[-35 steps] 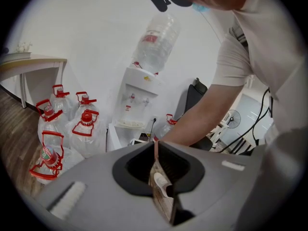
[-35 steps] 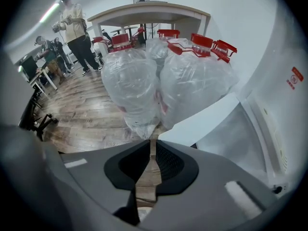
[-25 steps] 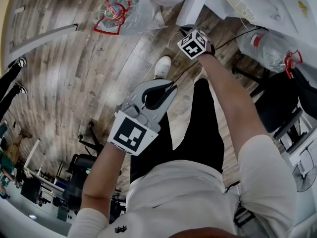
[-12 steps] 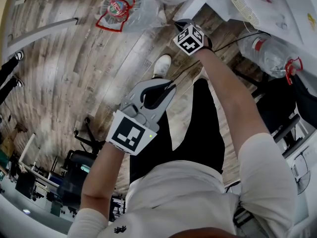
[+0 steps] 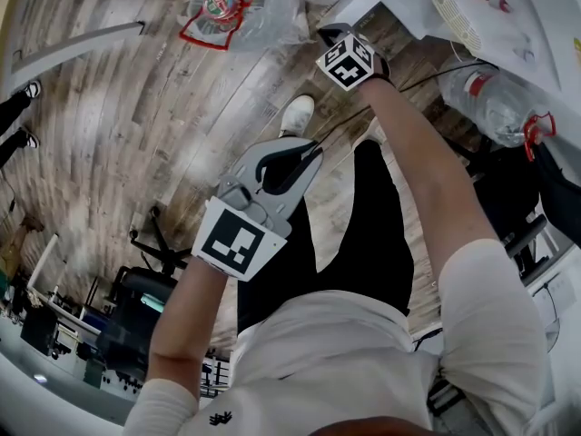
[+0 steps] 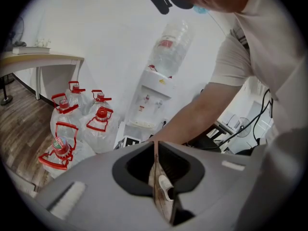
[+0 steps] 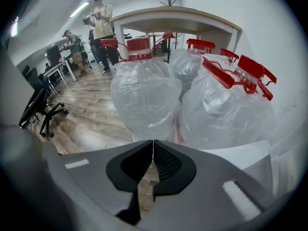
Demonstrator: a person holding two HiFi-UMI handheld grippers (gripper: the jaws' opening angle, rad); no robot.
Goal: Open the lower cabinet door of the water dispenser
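Observation:
The white water dispenser stands against the wall with a clear bottle on top; my right forearm hides its lower cabinet in the left gripper view. In the head view its white top and a white panel edge lie at the top. My right gripper reaches down beside that panel. Its jaws are closing; in the right gripper view the tips meet with nothing between them. My left gripper hangs shut and empty over my legs, its jaws also together.
Several clear water jugs with red handles crowd the floor just left of the dispenser. Another jug lies to the right. A desk stands behind the jugs. Office chairs and people are farther off.
My right gripper has shifted a little up and left in the head view, toward the white panel. The left gripper has hardly moved.

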